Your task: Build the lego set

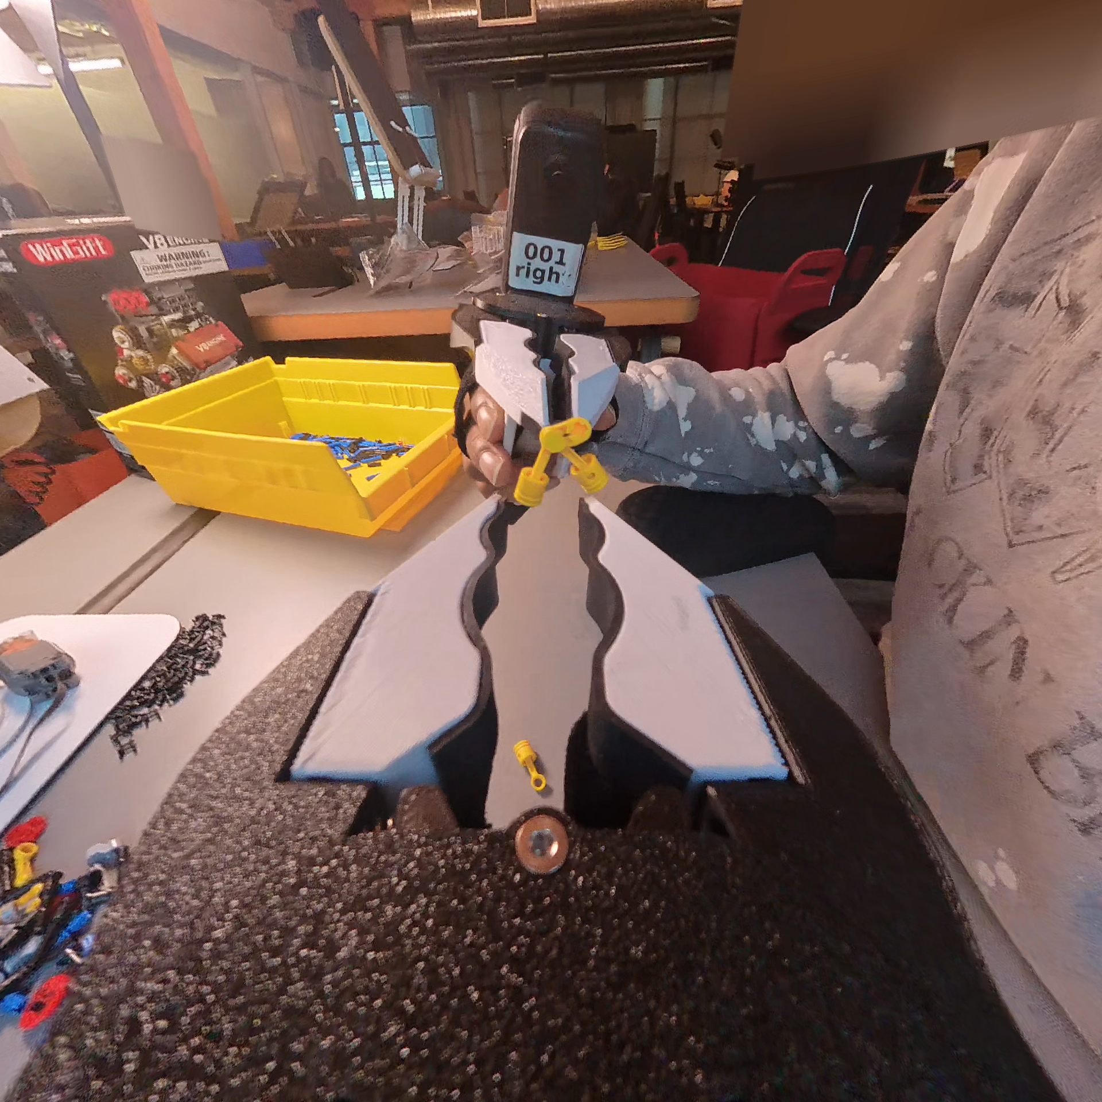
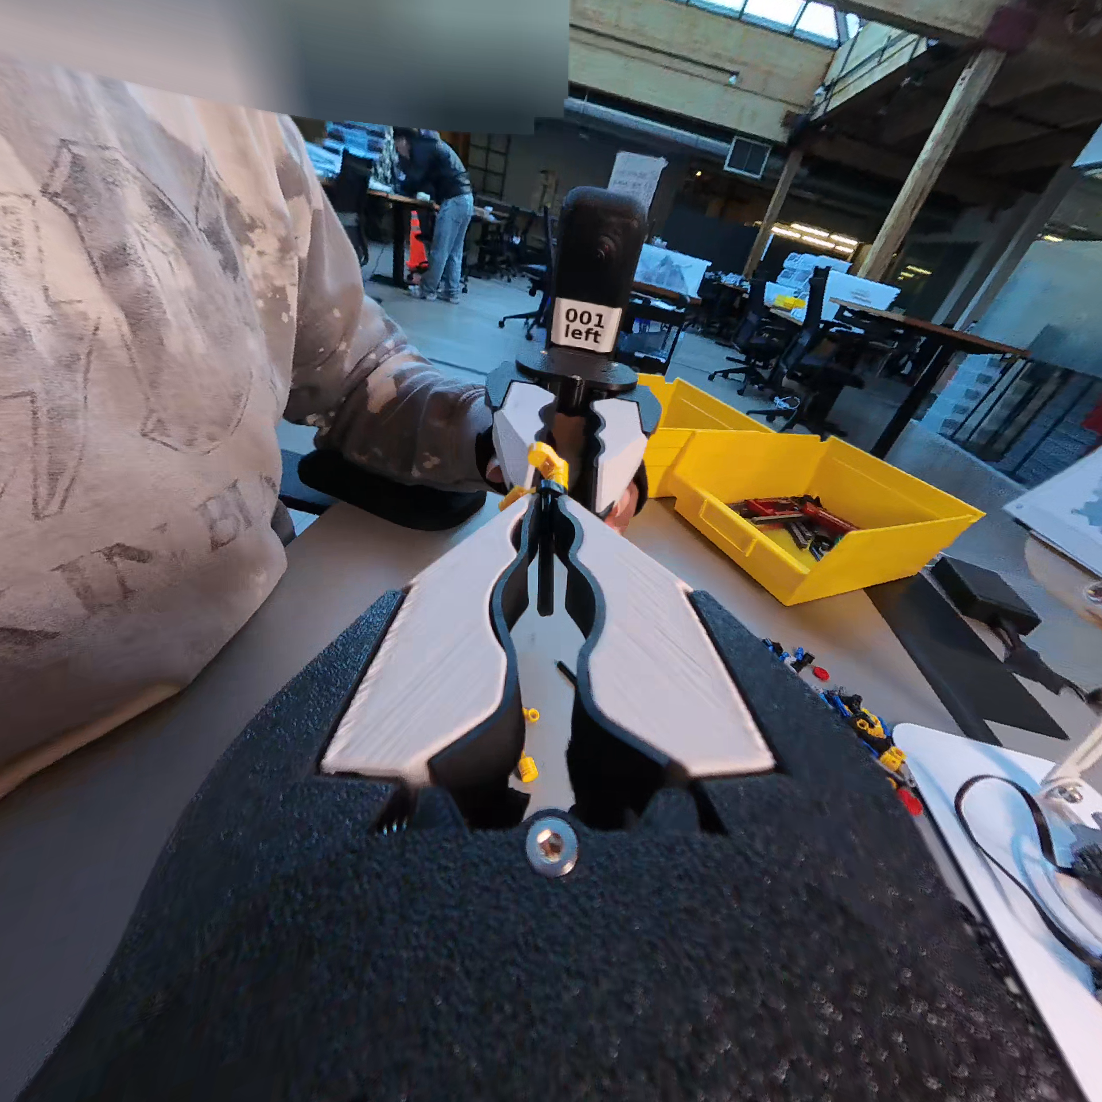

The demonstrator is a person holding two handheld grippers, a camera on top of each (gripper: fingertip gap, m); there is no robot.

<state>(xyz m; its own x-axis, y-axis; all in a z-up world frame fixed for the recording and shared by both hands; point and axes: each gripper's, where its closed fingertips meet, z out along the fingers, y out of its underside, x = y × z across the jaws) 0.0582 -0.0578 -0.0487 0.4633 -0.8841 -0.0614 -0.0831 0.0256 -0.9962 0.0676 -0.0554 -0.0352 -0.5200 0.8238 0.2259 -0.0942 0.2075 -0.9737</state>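
right hand-held gripper (image 2: 545, 498) clamps black axle (image 2: 544, 560), lengthwise along fingers, yellow pistons (image 1: 560, 456) at tip | left hand-held gripper (image 1: 539, 501) apart

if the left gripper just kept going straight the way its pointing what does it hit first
Most likely the yellow piston pieces held on a black rod by the right gripper, just past the open left gripper. Depth is hard to judge.

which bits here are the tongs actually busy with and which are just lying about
In hand:
- right tongs shut on black axle, which carries the yellow piston pair
- left tongs open, close to that pair

Lying about:
- loose yellow piston on the table
- yellow bin of blue pins
- yellow bin of red parts
- black pin pile
- kit box
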